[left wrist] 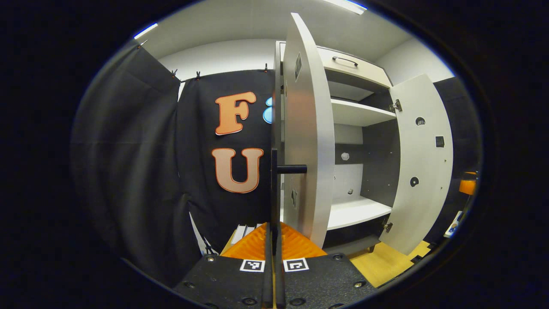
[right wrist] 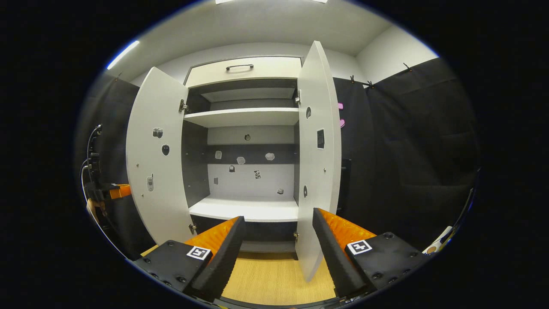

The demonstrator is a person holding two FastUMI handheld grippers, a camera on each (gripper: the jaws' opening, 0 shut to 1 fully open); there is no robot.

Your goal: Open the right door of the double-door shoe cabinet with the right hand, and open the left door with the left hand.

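The white shoe cabinet point(right wrist: 244, 116) stands with both doors swung open. In the left gripper view I see the left door point(left wrist: 309, 128) edge-on, and its thin dark handle bar point(left wrist: 273, 180) runs down between the fingers of my left gripper point(left wrist: 273, 229), which is shut on it. The right door point(left wrist: 422, 163) hangs open farther off. In the right gripper view my right gripper point(right wrist: 279, 216) is open and holds nothing; the right door point(right wrist: 318, 159) stands just ahead, its lower corner between the fingers. The left door point(right wrist: 155, 163) is wide open, with the left gripper point(right wrist: 116, 191) beyond it.
Inside are two white shelves point(right wrist: 246, 208) with small stickers on the back wall. A drawer with a dark handle point(right wrist: 239, 67) tops the cabinet. Wooden floor point(right wrist: 274, 274) lies in front. Black cloth walls point(right wrist: 411, 150) close in on both sides.
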